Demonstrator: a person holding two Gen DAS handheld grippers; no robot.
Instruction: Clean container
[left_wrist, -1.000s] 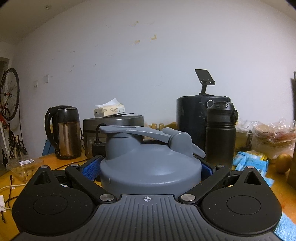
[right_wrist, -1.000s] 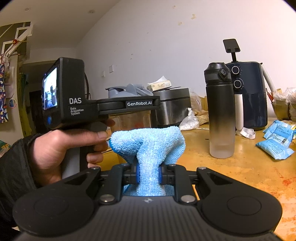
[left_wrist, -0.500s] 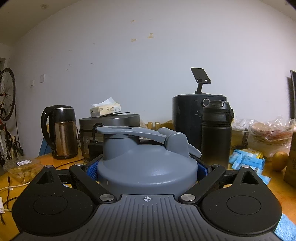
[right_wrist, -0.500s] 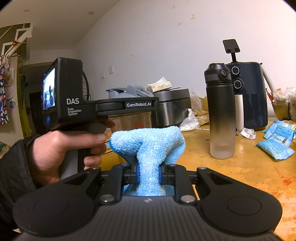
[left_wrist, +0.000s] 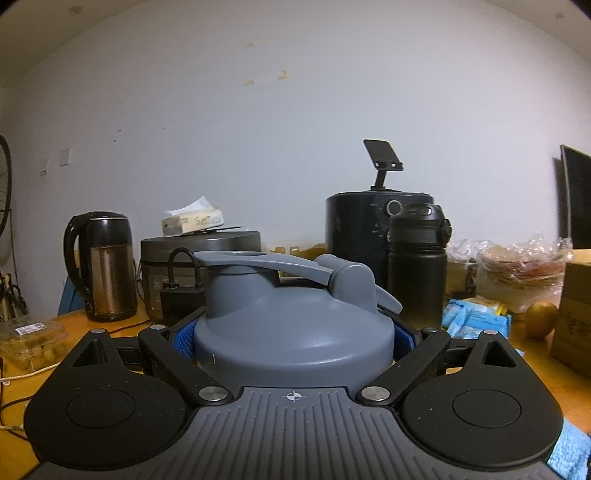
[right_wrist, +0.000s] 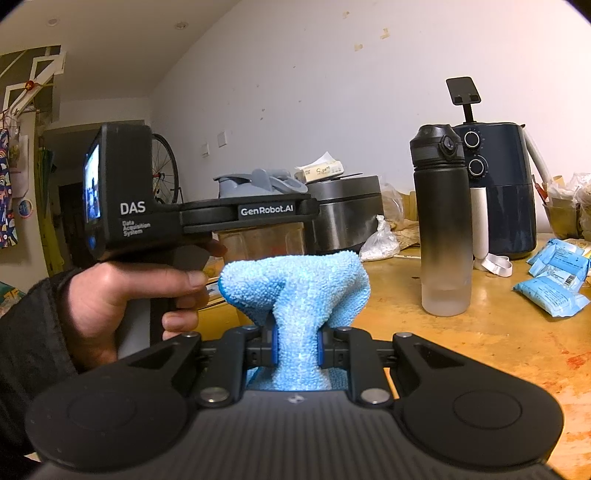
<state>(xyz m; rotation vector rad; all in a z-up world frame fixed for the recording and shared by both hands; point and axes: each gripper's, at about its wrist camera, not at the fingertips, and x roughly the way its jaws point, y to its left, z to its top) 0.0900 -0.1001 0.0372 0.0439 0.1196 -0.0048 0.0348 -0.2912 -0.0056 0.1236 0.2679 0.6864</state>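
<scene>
Looking along the left gripper, its two black fingers stand wide, blue pads pressed on either side of a clear plastic container with a grey domed flip-spout lid; only the lid shows in this view. Behind it on the worn yellow-wood table stand a black-and-copper electric kettle, a dark grey rice cooker with a tissue pack on top, a dark round air fryer and a black sports bottle with a frosted base; blue sachets lie to the right. From the right wrist view, the right gripper is nearly closed, its pads pinching the waist of a folded light-blue microfibre cloth that bulges above them. To the left, a bare hand in a dark sleeve grips the other device, held above the table, with the container clamped under its lid. Cloth and container are near, not touching.
</scene>
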